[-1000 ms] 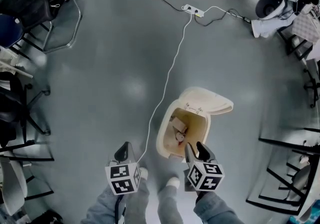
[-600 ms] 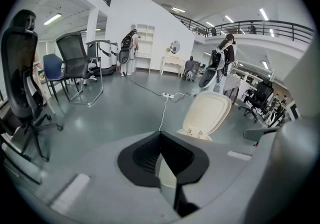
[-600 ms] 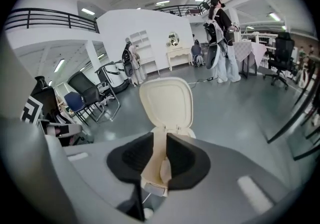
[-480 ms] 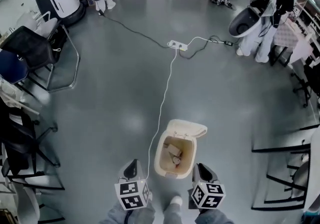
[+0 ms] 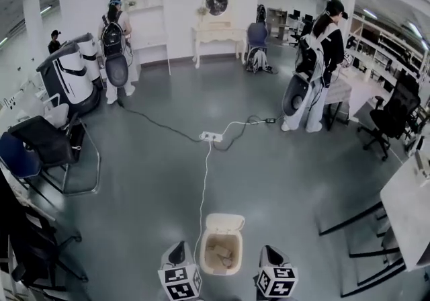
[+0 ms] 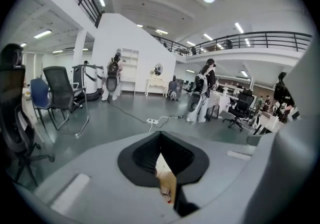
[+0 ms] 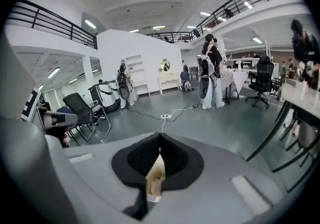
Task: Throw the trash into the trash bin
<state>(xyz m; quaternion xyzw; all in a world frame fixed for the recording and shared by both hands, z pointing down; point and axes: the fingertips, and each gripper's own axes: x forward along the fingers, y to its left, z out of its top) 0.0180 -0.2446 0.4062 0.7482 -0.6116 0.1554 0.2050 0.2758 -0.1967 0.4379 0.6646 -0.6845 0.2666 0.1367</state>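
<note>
The cream trash bin (image 5: 205, 261) stands on the grey floor with its lid (image 5: 224, 223) swung open, and brown trash (image 5: 220, 251) lies inside. My left gripper (image 5: 177, 251) hangs just left of the bin and my right gripper (image 5: 270, 254) just right of it, both at the bottom edge of the head view. In the left gripper view the left gripper (image 6: 160, 133) has its jaws together and empty, and the bin (image 6: 166, 180) shows below them. The right gripper (image 7: 160, 135) has just been closing; its jaws meet with nothing between them, above the bin (image 7: 156, 175).
A white cable runs from the bin to a power strip (image 5: 210, 136). Black chairs (image 5: 50, 145) stand at the left, and a table with black frames (image 5: 410, 205) at the right. People stand farther off (image 5: 316, 71), one by a white machine (image 5: 70, 78).
The head view has lifted from the floor to the whole room, and the bin now sits low in the picture. Both grippers have risen. The right jaws have gone from open to shut.
</note>
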